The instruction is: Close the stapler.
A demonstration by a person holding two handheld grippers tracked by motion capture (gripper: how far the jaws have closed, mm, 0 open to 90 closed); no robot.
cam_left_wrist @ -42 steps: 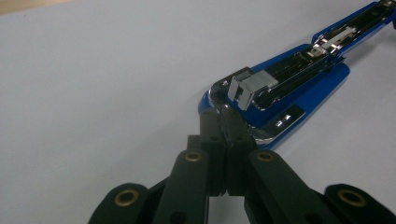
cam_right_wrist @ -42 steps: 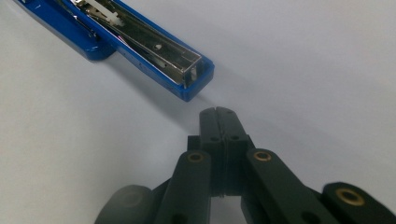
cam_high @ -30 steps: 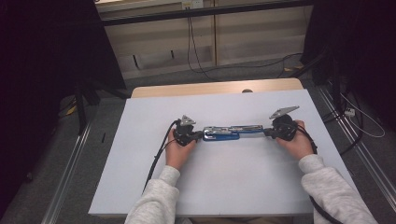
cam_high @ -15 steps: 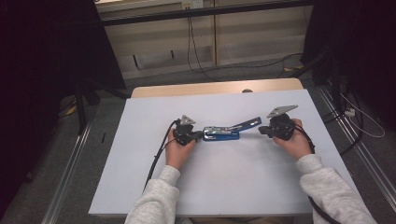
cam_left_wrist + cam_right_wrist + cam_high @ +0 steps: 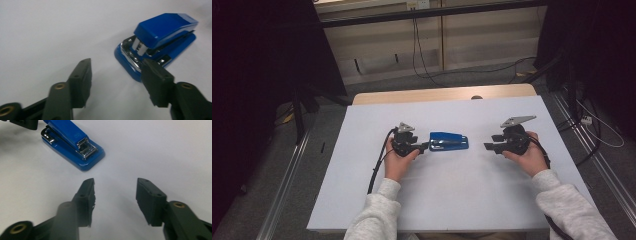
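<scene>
Stapler released, folded shut, both grippers backed off.

Blue stapler (image 5: 449, 141) lies closed on the white counter (image 5: 452, 200), between the hands. Left gripper (image 5: 424, 146) sits just beside its rear end, jaws just sprung apart, nothing between them; right gripper (image 5: 488, 147) stands well apart, jaws likewise just opened and empty. Release step looks finished. Next move likely calls for withdrawing, or a fresh, squared grasp on the stapler body.

Glossy blue plastic stapler (image 5: 160, 40) with shiny metal parts; matt white table (image 5: 452, 200).
</scene>
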